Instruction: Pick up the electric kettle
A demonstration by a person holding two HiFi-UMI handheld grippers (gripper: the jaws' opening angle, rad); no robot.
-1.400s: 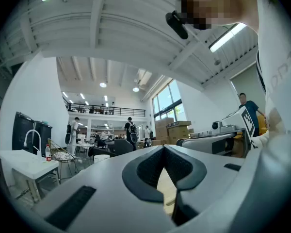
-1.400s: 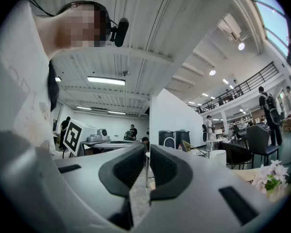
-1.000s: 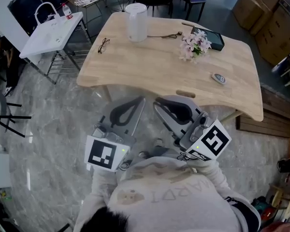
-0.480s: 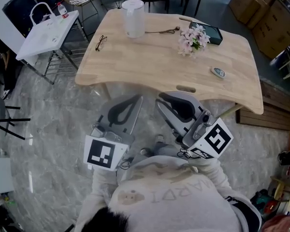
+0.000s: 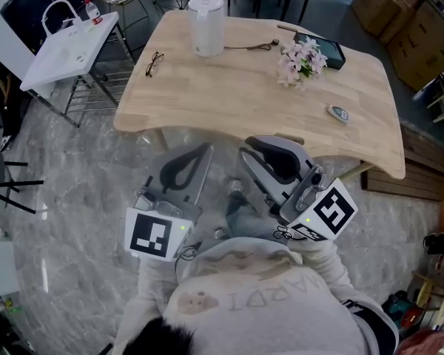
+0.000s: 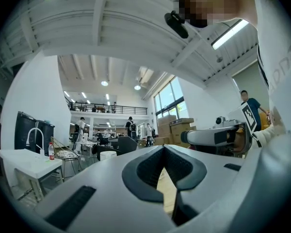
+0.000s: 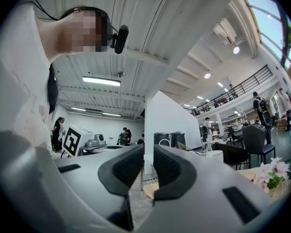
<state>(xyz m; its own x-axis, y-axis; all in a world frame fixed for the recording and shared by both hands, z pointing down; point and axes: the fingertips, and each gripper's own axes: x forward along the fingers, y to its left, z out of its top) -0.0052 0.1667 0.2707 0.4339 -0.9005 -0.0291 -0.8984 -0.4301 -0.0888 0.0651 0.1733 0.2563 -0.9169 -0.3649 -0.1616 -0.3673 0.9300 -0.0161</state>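
The white electric kettle (image 5: 207, 24) stands upright at the far side of the wooden table (image 5: 229, 102), with a thin cord (image 5: 255, 47) lying to its right. Both grippers are held low in front of the table's near edge, far from the kettle. My left gripper (image 5: 205, 149) is shut and empty. My right gripper (image 5: 250, 145) is shut too, with nothing in it. The left gripper view shows the kettle (image 6: 108, 155) small, beyond the closed jaws (image 6: 165, 147). In the right gripper view the kettle (image 7: 214, 154) stands to the right of the jaws (image 7: 146, 148).
On the table lie glasses (image 5: 155, 63) at the left, pink flowers (image 5: 302, 59), a dark flat box (image 5: 327, 50) and a small oval device (image 5: 339, 113). A white folding table (image 5: 66, 43) stands at the far left. Cardboard boxes (image 5: 407, 21) are at the far right. The floor is marble.
Both grippers have edged a little forward toward the table's near edge. Their jaws have stayed shut. Nothing on the table has moved.
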